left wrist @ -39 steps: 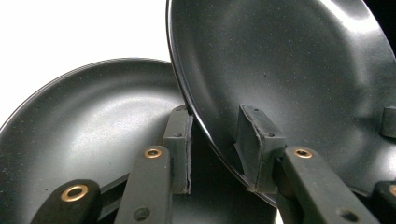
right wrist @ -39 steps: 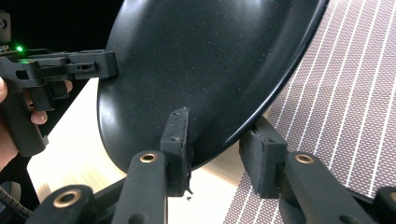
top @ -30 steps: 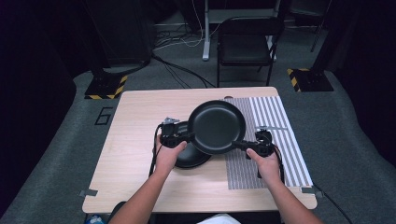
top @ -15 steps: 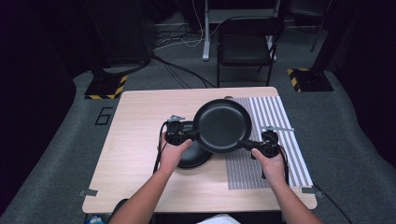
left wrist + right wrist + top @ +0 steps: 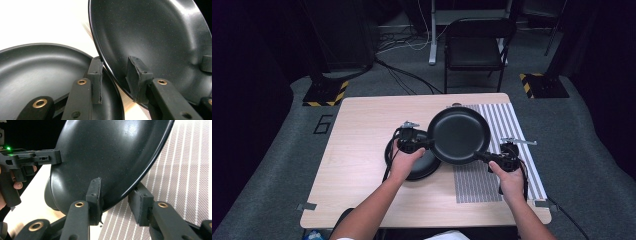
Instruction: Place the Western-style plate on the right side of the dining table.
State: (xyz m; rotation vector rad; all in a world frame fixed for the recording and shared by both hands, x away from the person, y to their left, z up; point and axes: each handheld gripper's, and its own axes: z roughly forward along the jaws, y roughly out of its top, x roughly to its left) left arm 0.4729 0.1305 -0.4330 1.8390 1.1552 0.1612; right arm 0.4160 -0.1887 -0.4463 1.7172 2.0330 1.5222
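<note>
Frying pan (image 5: pixel 458 135) hangs tilted between both tools — left tool (image 5: pixel 419 144) clenched on its near-left rim, right tool (image 5: pixel 492 158) on its rim by the handle — above the striped mat (image 5: pixel 512 150), second pan (image 5: pixel 412 167) just left.

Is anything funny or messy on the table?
Nothing is spilled or broken. The odd bit: one pan hangs in the air, pinched at opposite rims by the left gripper and right gripper, above the other pan and the striped mat.
</note>
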